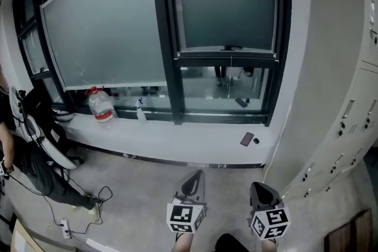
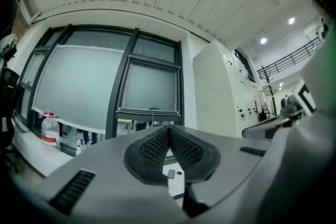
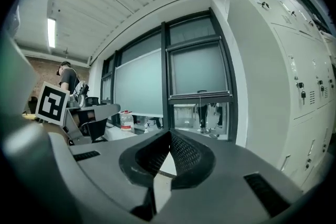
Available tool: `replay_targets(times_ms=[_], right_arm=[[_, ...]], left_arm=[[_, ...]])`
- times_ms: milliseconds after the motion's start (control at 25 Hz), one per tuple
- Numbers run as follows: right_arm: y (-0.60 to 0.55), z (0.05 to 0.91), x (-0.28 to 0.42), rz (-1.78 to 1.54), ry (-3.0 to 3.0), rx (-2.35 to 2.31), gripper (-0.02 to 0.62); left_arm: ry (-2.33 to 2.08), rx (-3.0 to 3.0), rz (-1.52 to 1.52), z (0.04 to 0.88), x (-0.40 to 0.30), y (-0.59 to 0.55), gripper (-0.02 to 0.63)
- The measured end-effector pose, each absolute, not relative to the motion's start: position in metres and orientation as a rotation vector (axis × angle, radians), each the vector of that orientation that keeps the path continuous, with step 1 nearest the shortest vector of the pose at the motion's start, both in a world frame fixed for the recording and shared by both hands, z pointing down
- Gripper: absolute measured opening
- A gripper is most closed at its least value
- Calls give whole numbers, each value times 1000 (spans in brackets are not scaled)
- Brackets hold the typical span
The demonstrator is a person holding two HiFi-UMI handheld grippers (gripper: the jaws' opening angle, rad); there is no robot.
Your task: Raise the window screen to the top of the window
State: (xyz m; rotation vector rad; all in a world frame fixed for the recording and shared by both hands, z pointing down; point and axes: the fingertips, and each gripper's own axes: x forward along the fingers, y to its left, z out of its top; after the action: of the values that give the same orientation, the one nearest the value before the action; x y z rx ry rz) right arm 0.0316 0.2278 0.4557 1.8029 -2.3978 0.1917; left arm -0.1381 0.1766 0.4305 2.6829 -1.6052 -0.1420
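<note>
The window screen (image 1: 225, 6) is a grey sheet in the black-framed right pane. Its dark bottom bar (image 1: 227, 56) hangs about two thirds of the way down, with clear glass below it. A thin pull cord (image 1: 231, 61) hangs from the middle of the bar. Both grippers are low in the head view, well short of the window. My left gripper (image 1: 194, 177) is shut and holds nothing, and my right gripper (image 1: 258, 187) is the same. In the left gripper view the closed jaws (image 2: 168, 131) point at the screen (image 2: 152, 86). In the right gripper view the shut tips (image 3: 169, 134) sit below the screen (image 3: 199, 68).
On the white sill (image 1: 177, 138) stand a water bottle (image 1: 101, 106) and a small spray bottle (image 1: 140, 110), with a dark phone (image 1: 247, 139) lying at the right. White lockers (image 1: 336, 97) rise at the right. A person (image 1: 23, 144) sits at the left, with cables (image 1: 65, 224) on the floor.
</note>
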Motion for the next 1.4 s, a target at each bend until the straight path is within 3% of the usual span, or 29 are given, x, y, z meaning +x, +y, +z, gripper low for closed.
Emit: replay_targets(times_ms=[440, 720, 1120, 1400], right_arm=[[19, 470, 71, 195, -2431, 1837, 5], [-139, 436, 99, 120, -2465, 1835, 5], [-287, 483, 149, 139, -2515, 1872, 5], [-427, 465, 170, 77, -2484, 1926, 5]], left_arm=[[-1563, 2705, -101, 457, -93, -25, 3], [-1627, 2730, -127, 419, -78, -176, 3], [-1675, 2719, -97, 469, -35, -326, 3], [-1642, 2766, -130, 464, -19, -471, 3]])
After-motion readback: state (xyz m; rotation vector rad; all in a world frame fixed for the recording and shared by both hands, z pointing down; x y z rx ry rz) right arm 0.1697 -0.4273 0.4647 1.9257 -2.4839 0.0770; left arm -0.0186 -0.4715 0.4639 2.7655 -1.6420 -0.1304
